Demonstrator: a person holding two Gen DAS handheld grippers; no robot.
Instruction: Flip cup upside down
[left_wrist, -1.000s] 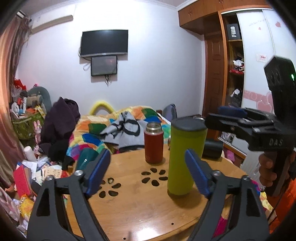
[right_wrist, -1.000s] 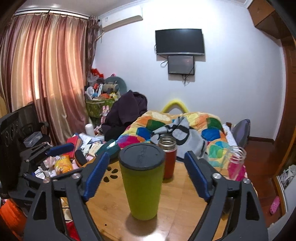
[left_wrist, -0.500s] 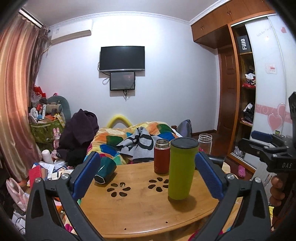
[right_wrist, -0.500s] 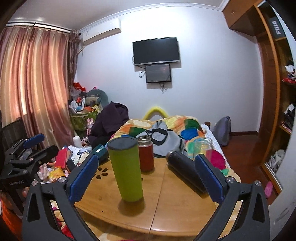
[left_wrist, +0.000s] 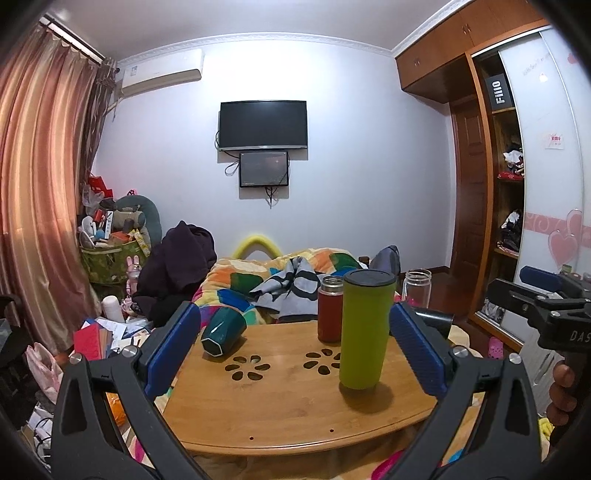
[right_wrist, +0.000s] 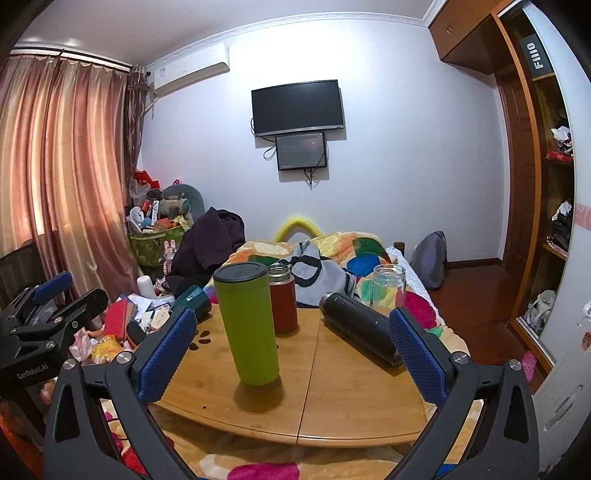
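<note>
A lime green cup (left_wrist: 364, 330) with a dark end on top stands on the round wooden table (left_wrist: 280, 398); it also shows in the right wrist view (right_wrist: 251, 321). My left gripper (left_wrist: 293, 350) is open and empty, held back from the table's near edge. My right gripper (right_wrist: 291, 350) is open and empty, also back from the table, with the green cup standing free between its fingers in view. Neither gripper touches the cup.
On the table: a red flask (right_wrist: 282, 299) behind the green cup, a black bottle (right_wrist: 356, 332) lying on its side, a clear glass jar (right_wrist: 388, 286) and a dark teal cup (left_wrist: 223, 330) lying on its side. A bed with a colourful quilt (left_wrist: 280, 273) stands behind.
Both grippers have pulled back and up from the green cup, so the whole table now shows. The cup stands where it was.
</note>
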